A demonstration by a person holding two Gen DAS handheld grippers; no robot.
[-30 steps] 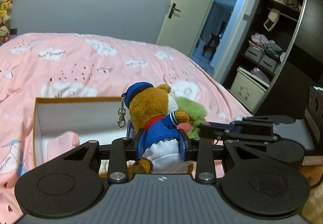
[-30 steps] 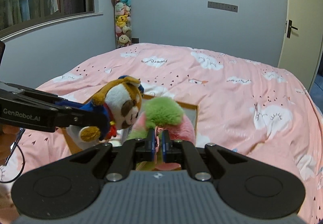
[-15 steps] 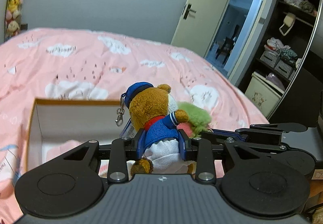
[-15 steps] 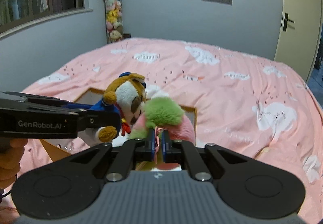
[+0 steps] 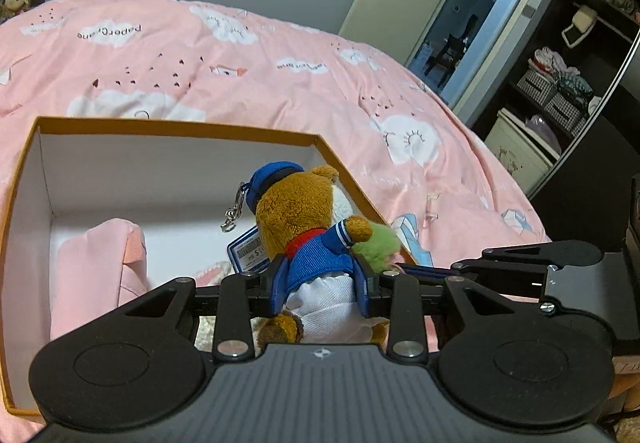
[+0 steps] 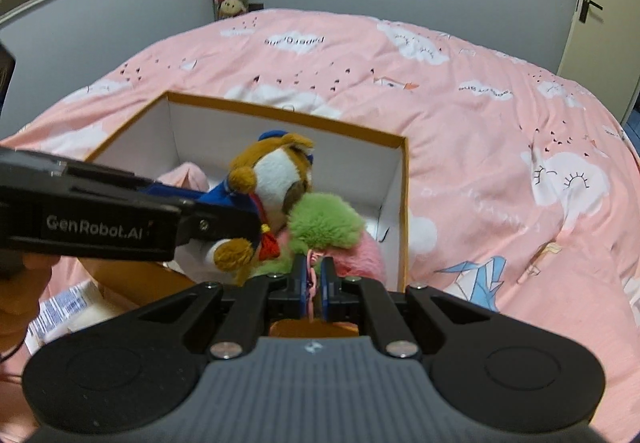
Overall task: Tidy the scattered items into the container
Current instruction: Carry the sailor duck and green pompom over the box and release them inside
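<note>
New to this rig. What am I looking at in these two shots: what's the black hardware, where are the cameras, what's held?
There is no robot arm. A person holds a two-finger hand-held gripper in each hand, and each carries a fisheye camera looking forward along its fingers. The black shapes at the bottom of each picture are that gripper's own body.

In the left wrist view, the left hand-held gripper is clamped on a bear in a blue sailor outfit. In the right wrist view, the right hand-held gripper pinches the cord of a green and pink plush.

Both toys hang over an open box sitting on a pink bedspread. A pink item already lies inside the box.
</note>
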